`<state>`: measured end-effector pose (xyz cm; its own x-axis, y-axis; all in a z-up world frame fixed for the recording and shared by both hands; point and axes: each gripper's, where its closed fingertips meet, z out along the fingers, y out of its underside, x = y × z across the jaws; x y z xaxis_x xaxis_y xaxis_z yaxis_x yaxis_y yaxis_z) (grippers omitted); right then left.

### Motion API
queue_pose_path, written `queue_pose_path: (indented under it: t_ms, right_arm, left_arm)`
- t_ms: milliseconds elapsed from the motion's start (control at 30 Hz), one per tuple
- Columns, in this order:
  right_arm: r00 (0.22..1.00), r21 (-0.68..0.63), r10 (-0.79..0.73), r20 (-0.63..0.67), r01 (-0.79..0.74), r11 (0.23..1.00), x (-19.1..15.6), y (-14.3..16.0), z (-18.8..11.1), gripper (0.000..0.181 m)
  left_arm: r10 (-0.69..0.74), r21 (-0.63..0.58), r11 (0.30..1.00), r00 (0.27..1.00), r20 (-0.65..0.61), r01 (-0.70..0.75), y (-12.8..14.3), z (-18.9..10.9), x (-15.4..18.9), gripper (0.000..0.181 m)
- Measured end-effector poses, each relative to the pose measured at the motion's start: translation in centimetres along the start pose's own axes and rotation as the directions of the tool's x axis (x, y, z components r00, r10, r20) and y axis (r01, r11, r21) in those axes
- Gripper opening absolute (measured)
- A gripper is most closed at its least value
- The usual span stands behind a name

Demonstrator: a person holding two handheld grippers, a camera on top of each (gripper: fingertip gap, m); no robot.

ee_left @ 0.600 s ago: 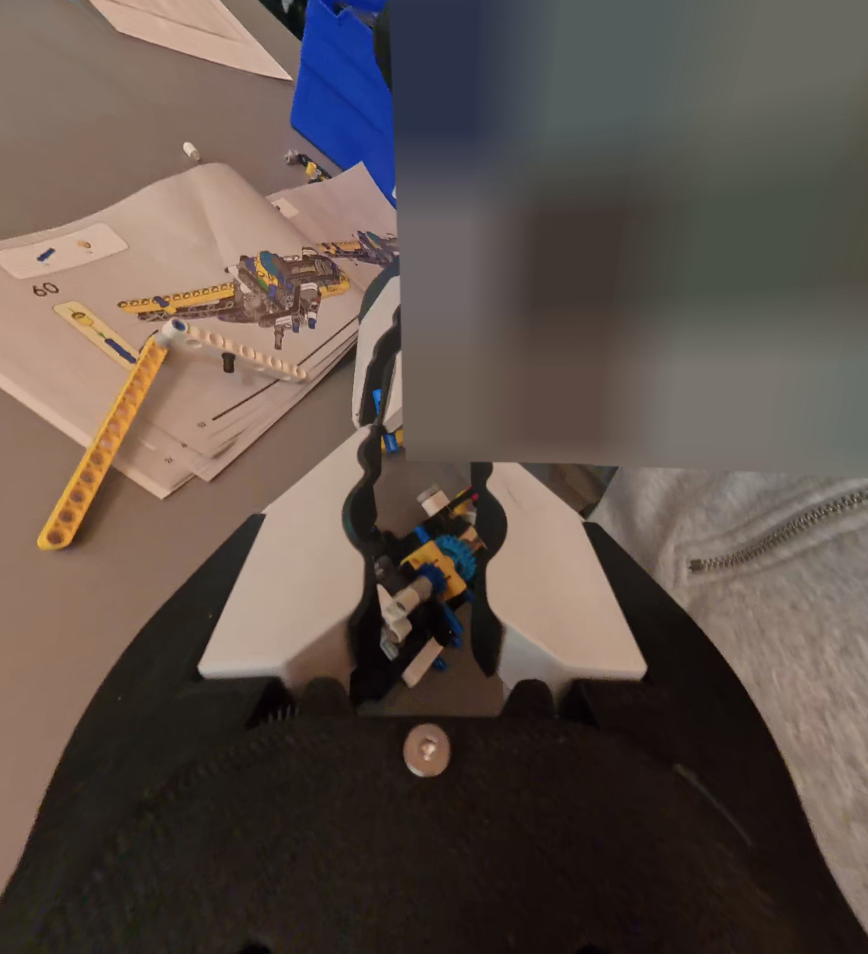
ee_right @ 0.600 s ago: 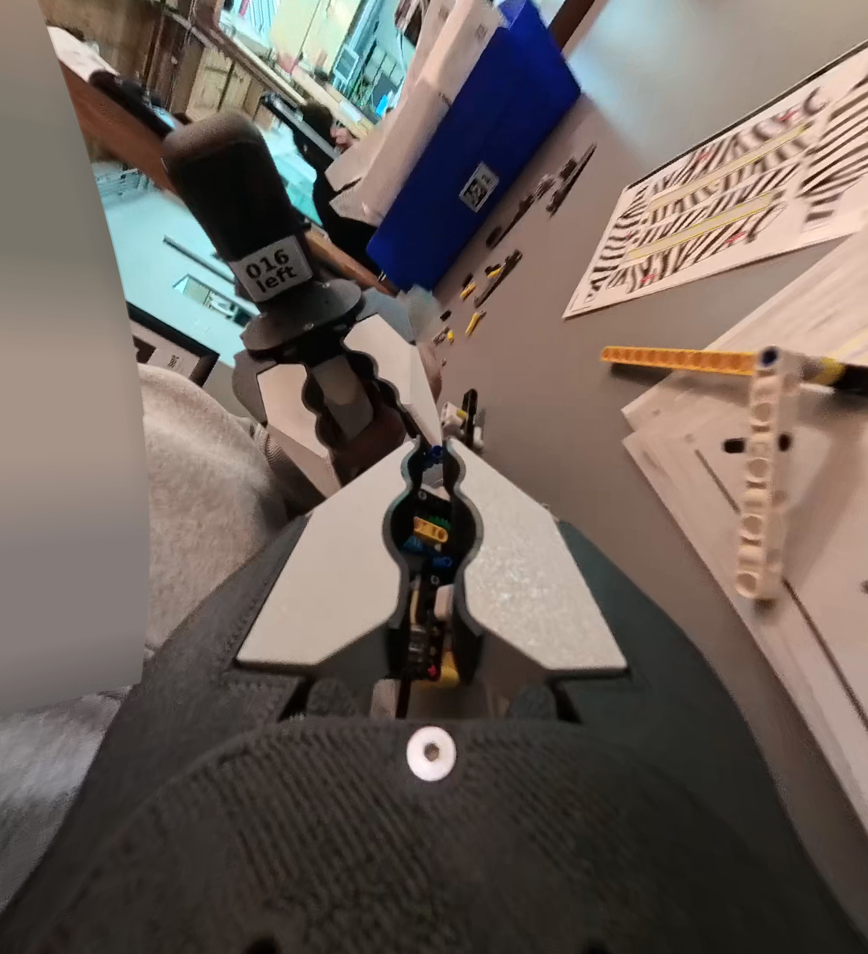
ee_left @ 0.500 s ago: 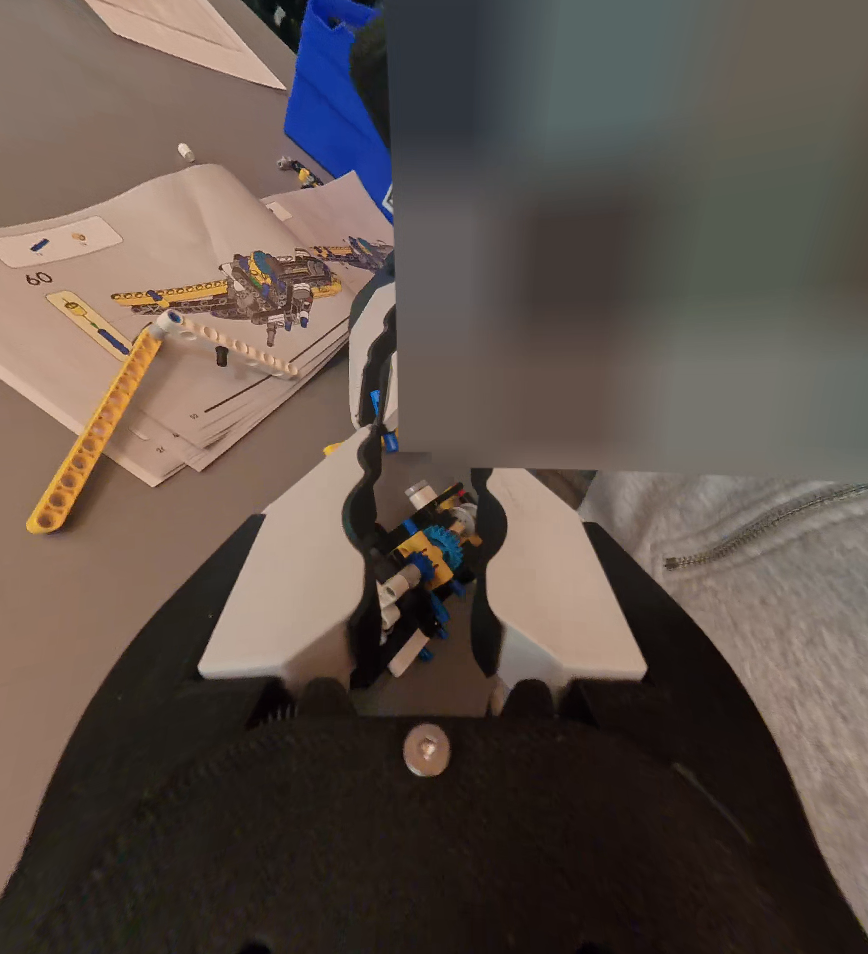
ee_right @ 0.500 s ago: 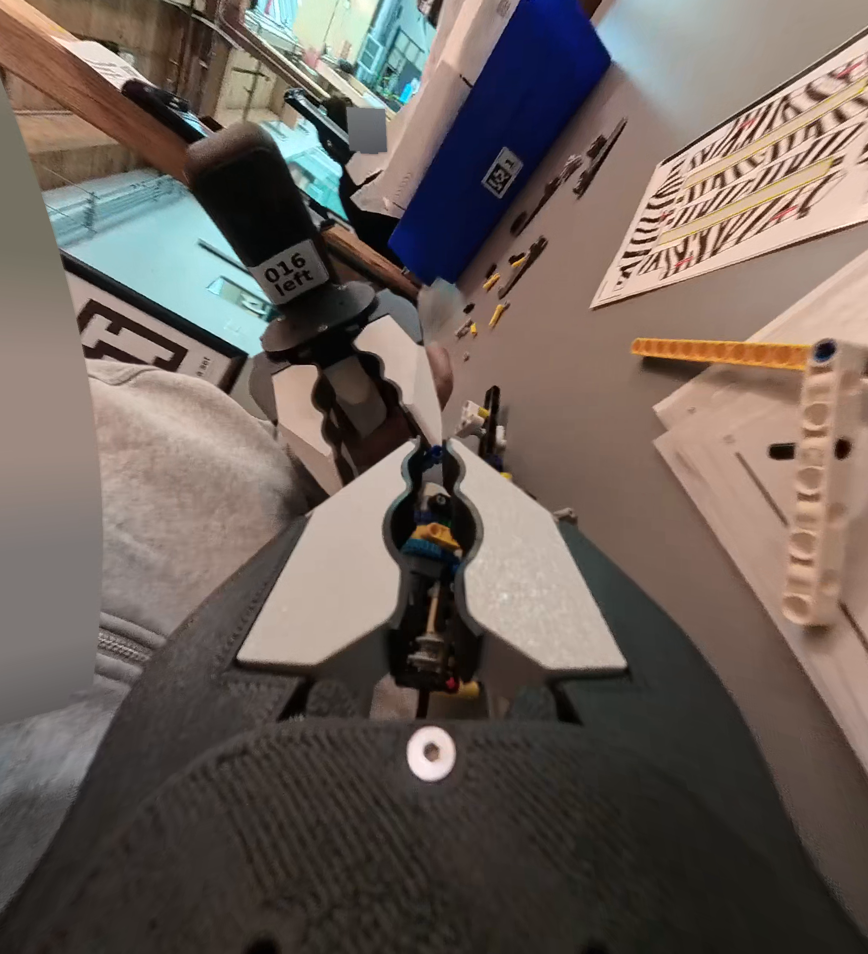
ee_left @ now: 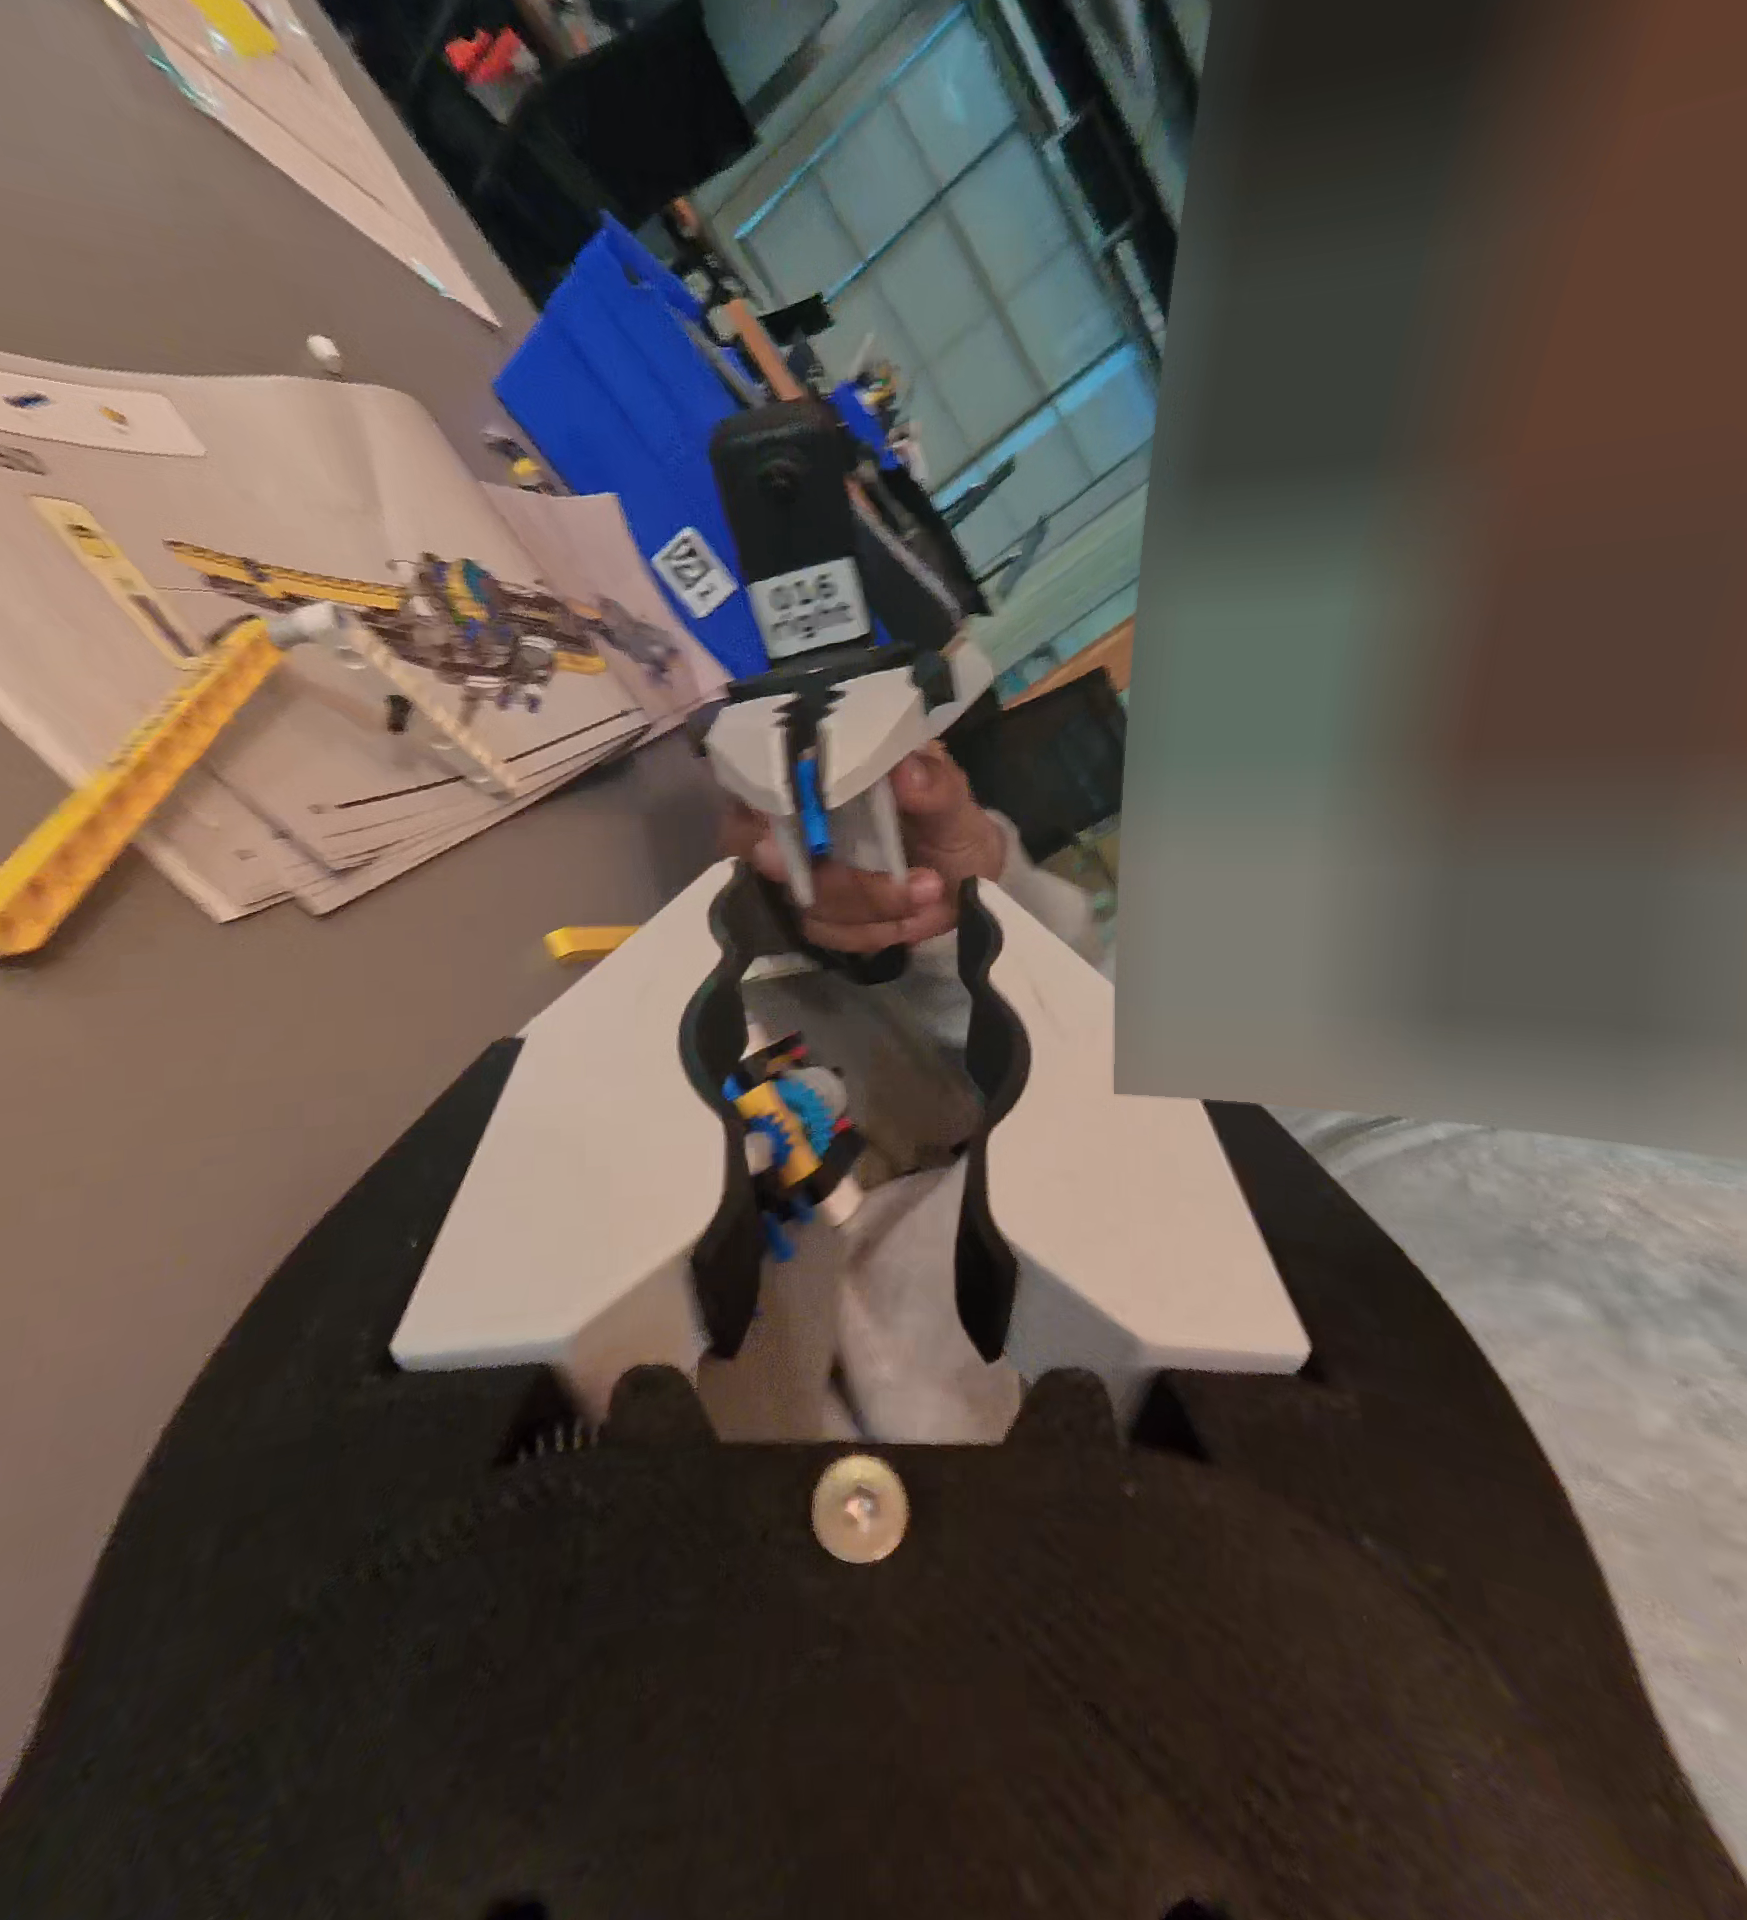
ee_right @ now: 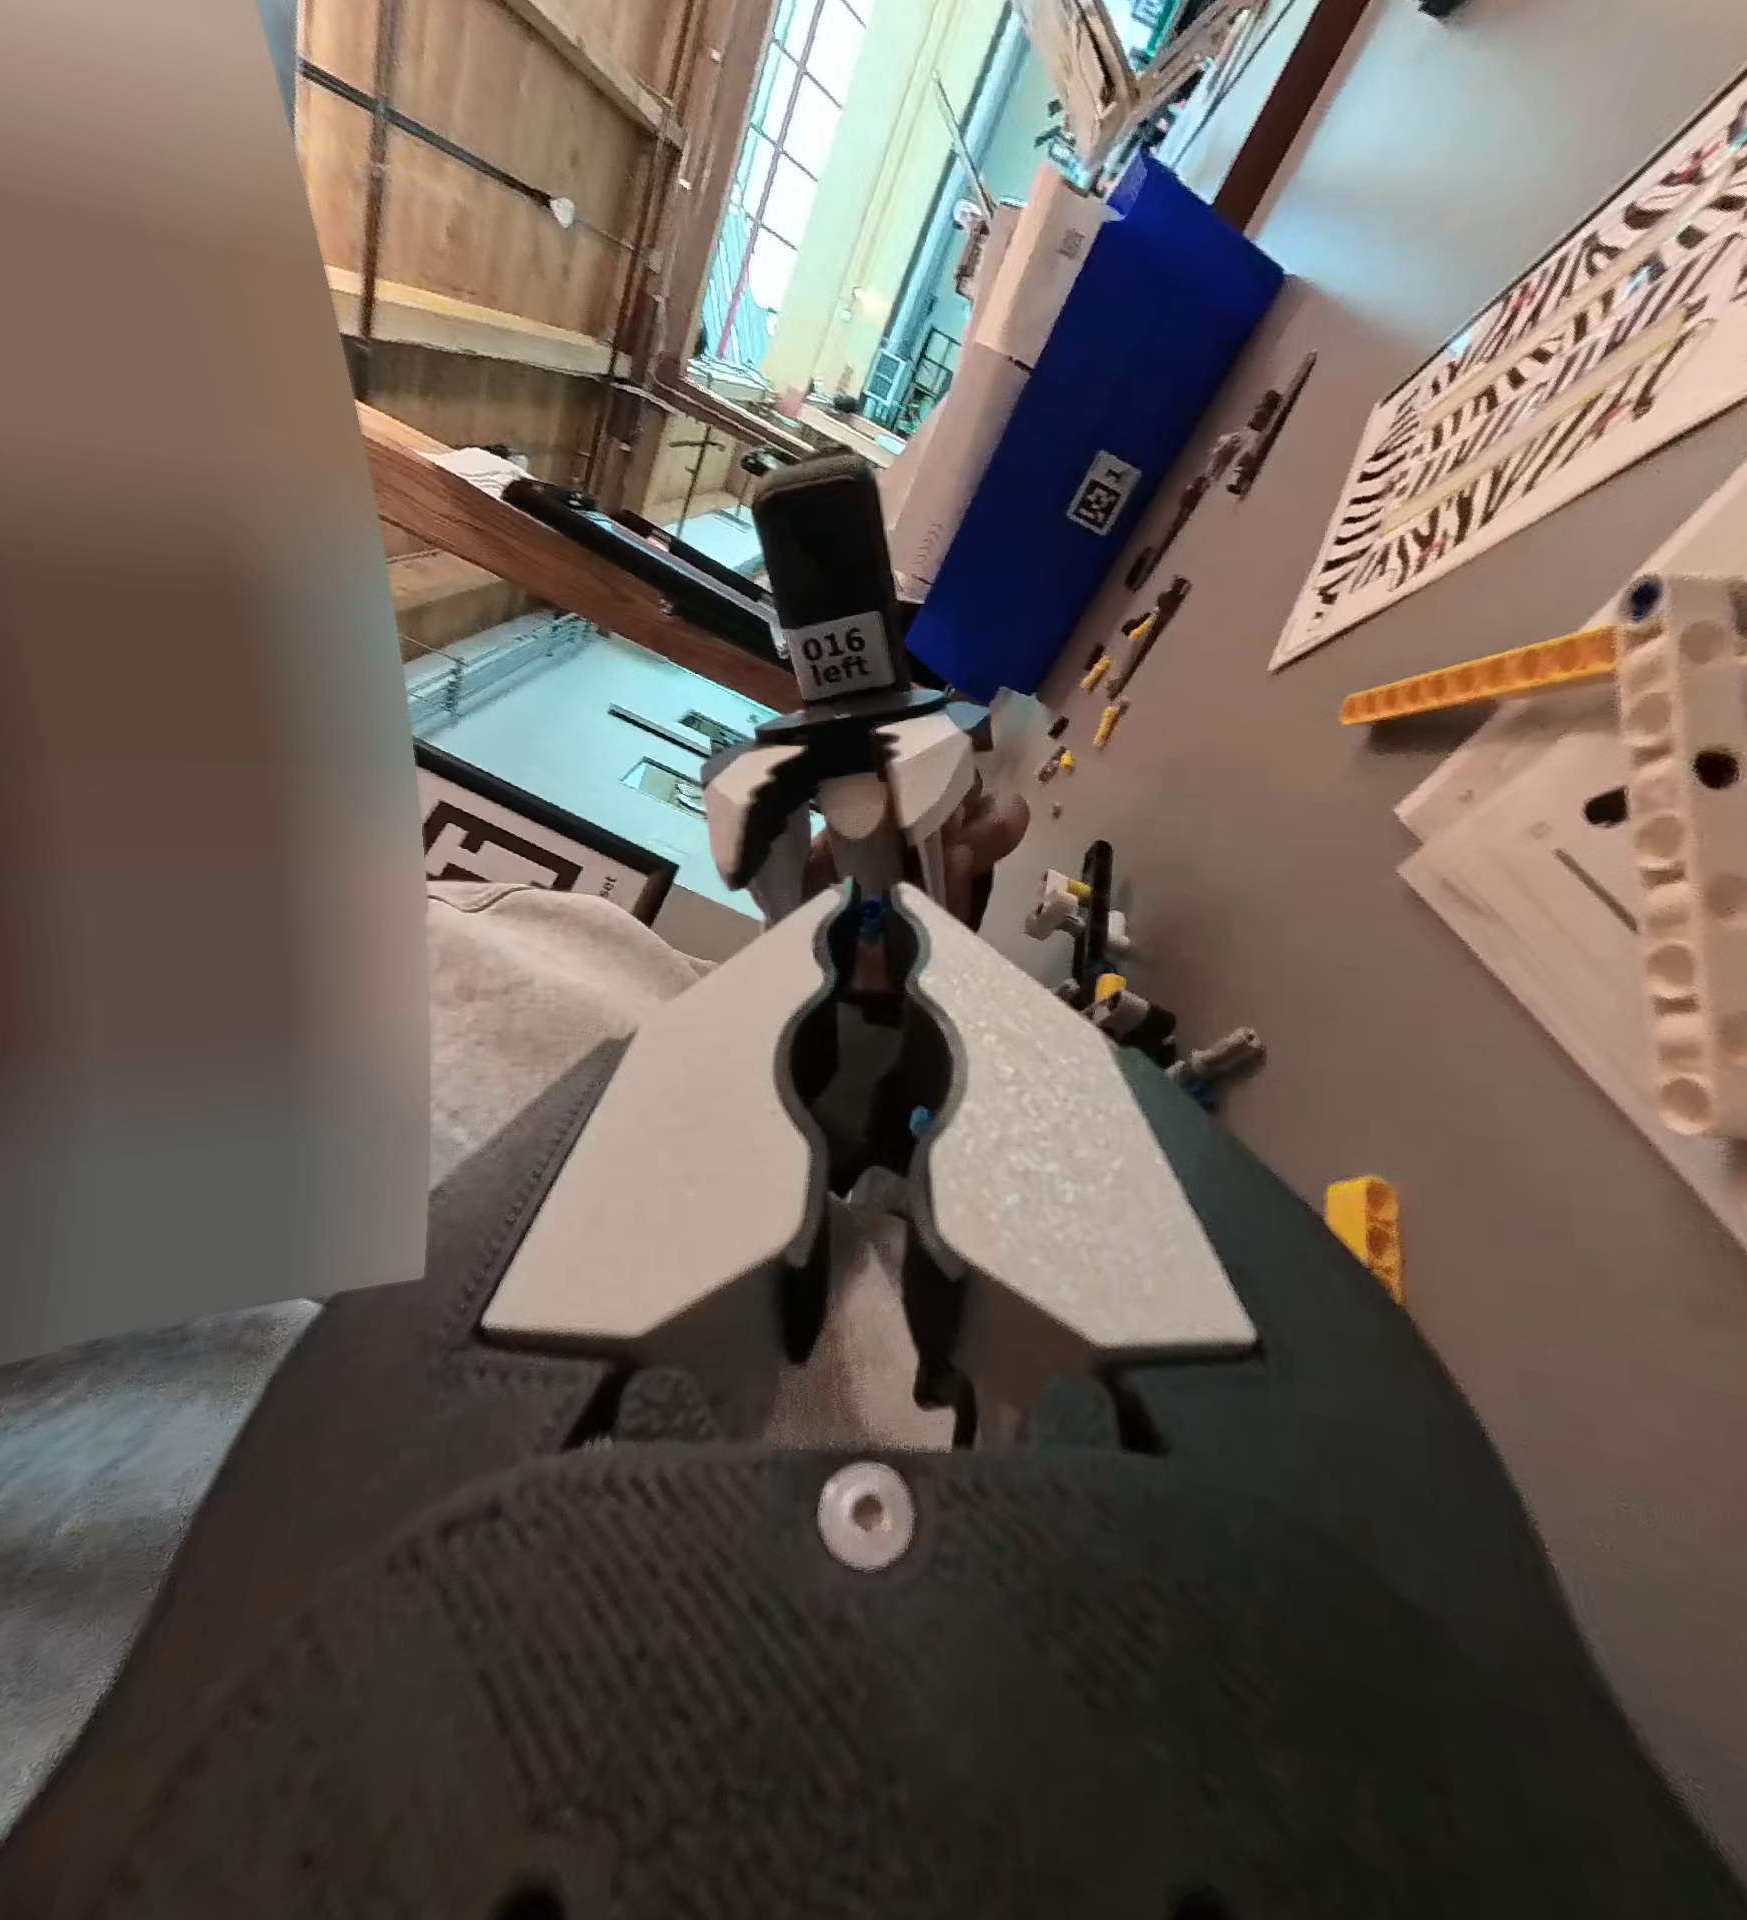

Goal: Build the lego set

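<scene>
My left gripper (ee_left: 848, 914) is shut on a small lego assembly (ee_left: 786, 1132) of yellow, blue and black parts with a blue gear. The assembly sits deep between the jaws, against the left finger, held in the air over a grey sweater. My right gripper (ee_right: 869, 904) is shut on a small blue pin (ee_right: 869, 920) at its very tips. The two grippers face each other a short way apart. The right gripper (ee_left: 807, 821) with its blue pin (ee_left: 809, 805) shows ahead in the left wrist view. The left gripper (ee_right: 827, 831) shows ahead in the right wrist view.
An open instruction booklet (ee_left: 256, 540) lies on the grey table with a yellow beam (ee_left: 110, 800) joined to a white beam (ee_left: 433, 707) on it. A blue bin (ee_right: 1087, 436), a sticker sheet (ee_right: 1575, 343), loose parts (ee_right: 1097, 935) and a short yellow piece (ee_right: 1368, 1236) lie around. Left tips to right tips: about 4 centimetres.
The right gripper has pulled back from the assembly with the blue pin still at its tips. Both grippers have tilted up and now face each other with a gap between them.
</scene>
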<state>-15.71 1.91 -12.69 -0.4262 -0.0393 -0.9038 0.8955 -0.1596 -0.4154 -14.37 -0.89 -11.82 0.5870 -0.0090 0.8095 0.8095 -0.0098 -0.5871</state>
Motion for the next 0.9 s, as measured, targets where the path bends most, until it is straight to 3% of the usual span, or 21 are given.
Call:
queue_pose_path:
  t_ms: [233, 400, 500, 667, 900]
  right_arm:
    - [0.991, -0.072, 0.015, -0.136, -0.025, 0.997, 1.2, 1.1, 0.1, 0.001]
    - [0.959, -0.222, -0.049, -0.279, -0.014, 0.975, 2.8, 3.3, 1.0, 0.002]
    - [0.952, -0.267, -0.033, -0.306, -0.052, 0.962, 3.5, 4.3, 1.3, 0.002]
    - [0.945, -0.338, 0.002, -0.328, -0.119, 0.934, 4.3, 5.4, 1.5, 0.002]
    - [0.942, -0.418, 0.02, -0.336, -0.168, 0.893, 4.7, 6.3, 1.3, 0.001]
  left_arm:
    - [0.276, -0.11, 0.96, 0.942, 0.191, -0.259, 2.3, -1.2, -1.4, 0.044]
    - [0.561, -0.292, 0.825, 0.764, 0.319, -0.484, 4.5, -1.3, -2.5, 0.048]
    - [0.648, -0.37, 0.759, 0.682, 0.339, -0.536, 5.7, -0.8, -3.2, 0.05]
    - [0.613, -0.35, 0.785, 0.724, 0.317, -0.511, 5.8, -0.5, -3.1, 0.049]
    - [0.629, -0.379, 0.765, 0.73, 0.267, -0.52, 6.6, -0.1, -3.0, 0.051]
